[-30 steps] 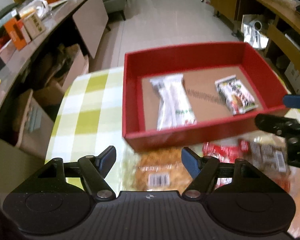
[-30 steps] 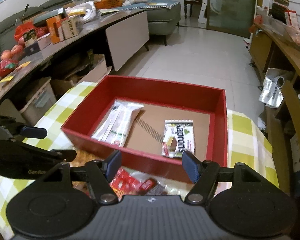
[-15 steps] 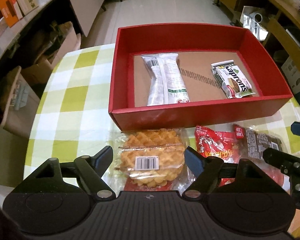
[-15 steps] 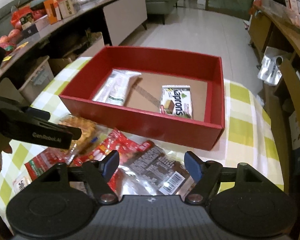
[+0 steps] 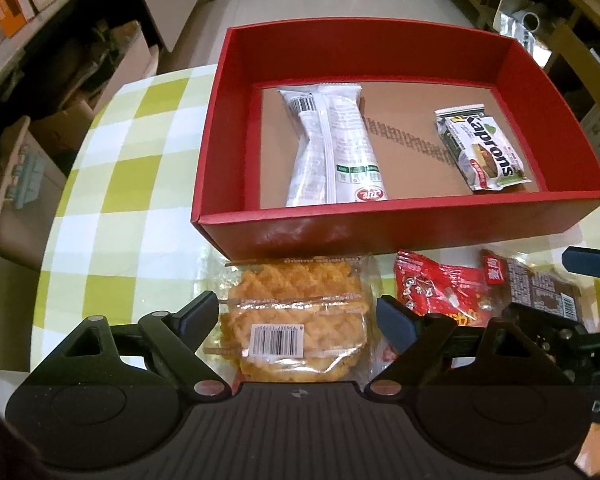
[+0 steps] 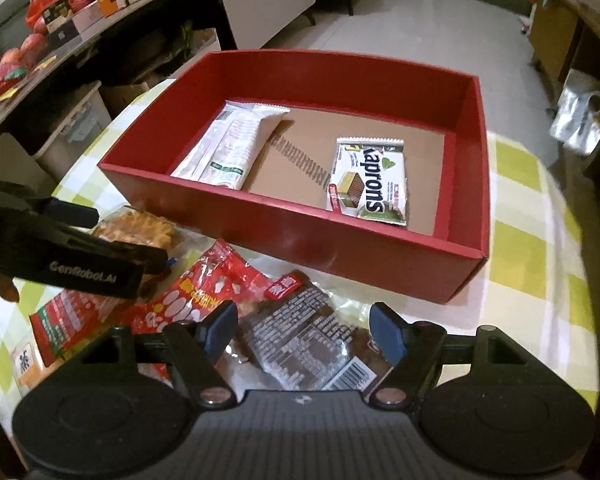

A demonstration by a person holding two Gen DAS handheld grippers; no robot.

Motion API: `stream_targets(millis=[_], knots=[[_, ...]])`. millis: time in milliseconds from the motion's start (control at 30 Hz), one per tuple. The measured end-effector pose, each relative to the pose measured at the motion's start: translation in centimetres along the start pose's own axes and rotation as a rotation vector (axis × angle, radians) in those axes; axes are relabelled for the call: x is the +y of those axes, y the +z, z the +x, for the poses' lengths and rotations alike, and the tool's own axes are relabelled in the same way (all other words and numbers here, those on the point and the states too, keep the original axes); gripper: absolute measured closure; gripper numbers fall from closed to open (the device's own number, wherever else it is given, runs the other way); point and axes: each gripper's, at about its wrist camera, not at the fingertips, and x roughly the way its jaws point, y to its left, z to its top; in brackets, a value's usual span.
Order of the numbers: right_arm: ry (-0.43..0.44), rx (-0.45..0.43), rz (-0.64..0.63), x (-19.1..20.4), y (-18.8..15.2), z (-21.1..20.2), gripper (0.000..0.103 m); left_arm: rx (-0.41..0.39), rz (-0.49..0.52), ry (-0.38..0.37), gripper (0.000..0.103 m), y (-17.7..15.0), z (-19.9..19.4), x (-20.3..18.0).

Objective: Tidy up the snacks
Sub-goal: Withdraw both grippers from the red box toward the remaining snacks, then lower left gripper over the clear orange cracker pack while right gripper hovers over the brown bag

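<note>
While the left tongs (image 5: 296, 314) stand apart, their jaws having just been opening, a clear-wrapped waffle pack (image 5: 296, 320) lies between them on the checked worktop (image 5: 120, 200), with no pad seen pressing it. Likewise parted after a slight widening, the right tongs (image 6: 304, 330) straddle a dark brown snack packet (image 6: 308, 340), beside a red snack bag (image 6: 212, 280). Just beyond both stands the red box (image 5: 400, 228), touching the waffle pack's far edge, holding a white wrapped snack (image 5: 332, 148) at its left and a Kaprons wafer packet (image 5: 480, 148) at its right.
</note>
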Motion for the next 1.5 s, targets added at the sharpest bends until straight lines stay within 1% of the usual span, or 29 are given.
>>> stream_targets(millis=[100,167,300,367,500,567,633,700,800,1000,1100,1200,1300,1400,1500], knots=[[0.062,0.018,0.059,-0.8,0.1,0.5,0.021,0.003,0.013,0.010,0.011,0.0,0.3,-0.2],[0.081,0.035,0.083,-1.1,0.0,0.5,0.019,0.005,0.023,0.016,0.011,0.0,0.3,-0.3],[0.127,0.069,0.122,-1.4,-1.0,-0.1,0.012,0.008,0.021,0.008,0.011,0.1,0.3,-0.1],[0.150,0.109,0.144,-1.4,-1.8,-0.6,0.011,0.010,0.018,0.002,0.011,0.1,0.2,0.0],[0.191,0.142,0.125,-1.0,-3.2,-1.4,0.010,0.013,0.019,-0.004,0.011,0.0,0.2,0.1],[0.169,0.135,0.119,-0.9,-3.2,-1.6,0.011,0.015,0.018,-0.006,0.011,0.0,0.3,0.2],[0.115,0.131,0.124,-1.0,-2.9,-1.3,0.011,0.015,0.020,-0.007,0.011,0.0,0.3,0.2],[0.115,0.140,0.126,-0.9,-2.7,-0.7,0.011,0.015,0.019,-0.009,0.011,0.0,0.2,0.3],[0.115,0.144,0.085,0.0,-2.3,0.0,0.010,0.017,0.025,-0.006,0.010,0.0,0.4,0.2],[0.049,0.138,0.018,1.2,-1.6,0.6,0.009,0.026,0.046,0.013,0.005,-0.1,1.0,-0.5],[0.053,0.138,0.014,0.7,-1.5,0.4,0.009,0.026,0.056,0.018,0.004,-0.2,1.2,-0.6],[0.046,0.173,0.032,-0.2,-1.7,0.5,0.009,0.031,0.063,0.020,0.003,-0.3,1.3,-0.6],[0.056,0.162,0.030,-0.5,-1.6,0.2,0.009,0.038,0.070,0.026,0.002,-0.4,1.7,-0.7],[0.062,0.131,0.067,-1.3,-1.2,-0.7,0.009,0.038,0.079,0.032,0.002,-0.5,1.7,-0.8],[0.058,0.152,0.078,-1.8,-1.4,-0.2,0.009,0.039,0.081,0.030,0.002,-0.5,1.7,-0.8]])
